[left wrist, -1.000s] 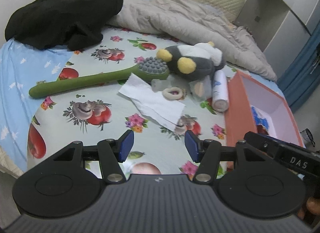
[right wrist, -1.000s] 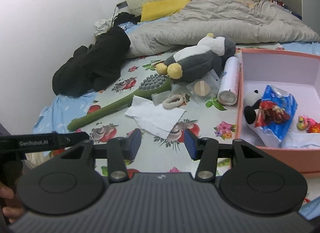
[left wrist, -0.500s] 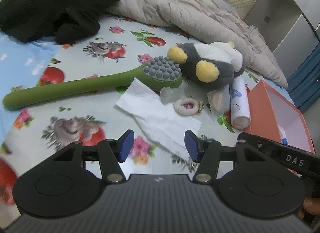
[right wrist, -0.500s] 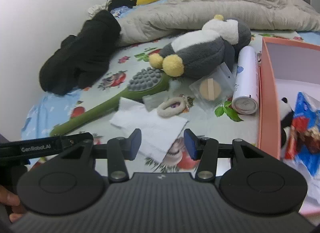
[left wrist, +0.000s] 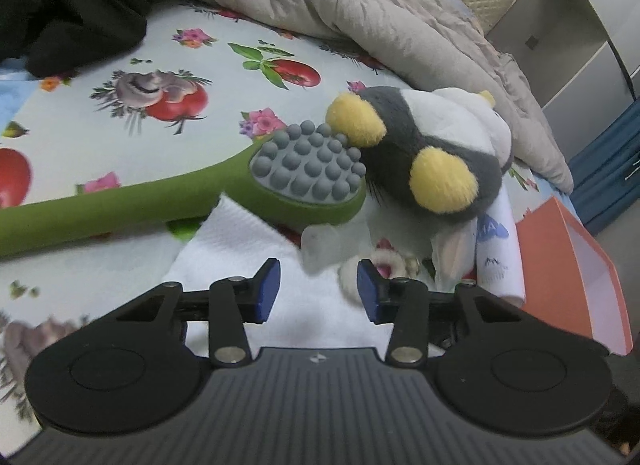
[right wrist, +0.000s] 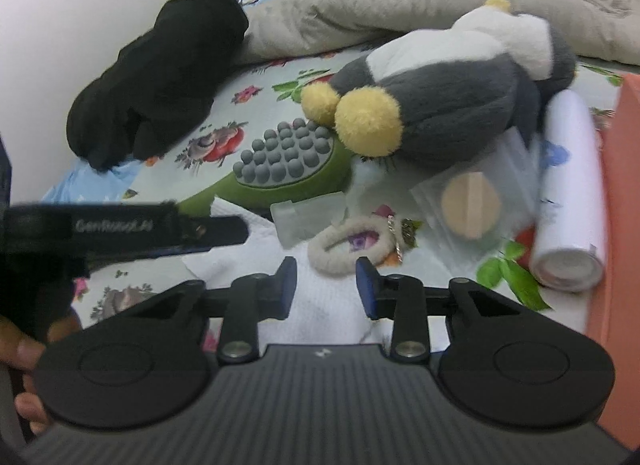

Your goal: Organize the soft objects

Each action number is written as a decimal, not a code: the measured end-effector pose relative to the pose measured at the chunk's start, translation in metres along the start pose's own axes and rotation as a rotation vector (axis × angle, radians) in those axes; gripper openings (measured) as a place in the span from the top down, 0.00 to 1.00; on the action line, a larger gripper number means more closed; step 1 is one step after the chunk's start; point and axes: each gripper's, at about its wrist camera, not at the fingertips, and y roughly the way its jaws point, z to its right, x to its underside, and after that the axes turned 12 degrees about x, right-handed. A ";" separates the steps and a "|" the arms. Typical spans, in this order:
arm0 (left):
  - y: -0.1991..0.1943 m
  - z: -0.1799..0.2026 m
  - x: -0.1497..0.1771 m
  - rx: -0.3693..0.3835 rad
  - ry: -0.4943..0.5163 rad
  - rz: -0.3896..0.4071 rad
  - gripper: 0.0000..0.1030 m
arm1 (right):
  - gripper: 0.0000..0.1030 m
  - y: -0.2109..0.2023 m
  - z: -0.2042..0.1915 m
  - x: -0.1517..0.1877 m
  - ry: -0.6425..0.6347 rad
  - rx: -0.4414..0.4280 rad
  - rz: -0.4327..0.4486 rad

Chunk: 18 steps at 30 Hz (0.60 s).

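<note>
A grey and white plush penguin point(left wrist: 436, 149) point(right wrist: 448, 105) with yellow feet lies on the flowered bedsheet. Beside it rests a green massage brush point(left wrist: 304, 177) point(right wrist: 280, 165) with grey knobs. A white paper towel point(left wrist: 240, 261) point(right wrist: 320, 305) lies under both grippers. A fluffy cream hair tie point(right wrist: 352, 243) point(left wrist: 384, 265) sits just ahead of the jaws. My left gripper point(left wrist: 318, 289) hovers over the towel, its jaws closing with nothing pressed between them. My right gripper point(right wrist: 326, 285) is closing too, just short of the hair tie, gripping nothing.
A small clear plastic piece point(right wrist: 308, 217), a clear bag with a tan disc point(right wrist: 472, 205) and a white spray can point(right wrist: 568, 193) lie near the penguin. An orange box point(left wrist: 568, 265) stands on the right. Black clothing point(right wrist: 160, 77) and a grey quilt point(left wrist: 380, 25) lie farther back.
Both grippers have dropped and moved forward toward the towel, hair tie and penguin, which now loom much larger. Both pairs of jaws stand narrower than before.
</note>
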 end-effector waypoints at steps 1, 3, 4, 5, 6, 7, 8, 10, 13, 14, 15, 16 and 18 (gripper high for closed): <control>0.005 -0.002 -0.002 -0.001 -0.003 0.000 0.54 | 0.69 0.005 -0.001 -0.001 -0.009 -0.003 -0.002; 0.017 -0.005 -0.005 0.000 -0.008 -0.002 0.54 | 0.69 0.015 -0.005 -0.004 -0.035 -0.016 0.004; 0.022 -0.006 -0.006 0.002 -0.012 -0.005 0.54 | 0.69 0.019 -0.007 -0.005 -0.048 -0.017 0.009; 0.026 -0.008 -0.007 0.004 -0.013 -0.007 0.54 | 0.69 0.024 -0.009 -0.006 -0.060 -0.013 0.012; 0.031 -0.010 -0.007 0.004 -0.015 -0.009 0.54 | 0.69 0.028 -0.010 -0.006 -0.070 -0.011 0.013; 0.035 -0.011 -0.008 0.003 -0.015 -0.011 0.54 | 0.69 0.031 -0.011 -0.006 -0.078 -0.013 0.014; 0.039 -0.012 -0.009 0.000 -0.016 -0.014 0.54 | 0.69 0.035 -0.012 -0.006 -0.088 -0.016 0.013; 0.047 -0.016 -0.010 0.004 -0.019 -0.022 0.54 | 0.69 0.041 -0.013 -0.005 -0.096 -0.019 0.003; 0.055 -0.016 -0.009 0.011 -0.005 -0.031 0.54 | 0.71 0.048 -0.016 -0.001 -0.116 -0.017 -0.012; 0.057 -0.016 -0.009 0.011 -0.001 -0.032 0.54 | 0.78 0.048 -0.017 0.000 -0.125 -0.014 -0.006; 0.058 -0.016 -0.009 0.011 0.000 -0.032 0.54 | 0.81 0.047 -0.017 0.000 -0.135 -0.004 -0.005; 0.059 -0.015 -0.009 0.009 0.001 -0.028 0.54 | 0.84 0.048 -0.018 0.000 -0.142 0.009 -0.006; 0.060 -0.014 -0.010 0.009 0.005 -0.028 0.65 | 0.89 0.049 -0.017 0.000 -0.142 0.009 -0.014</control>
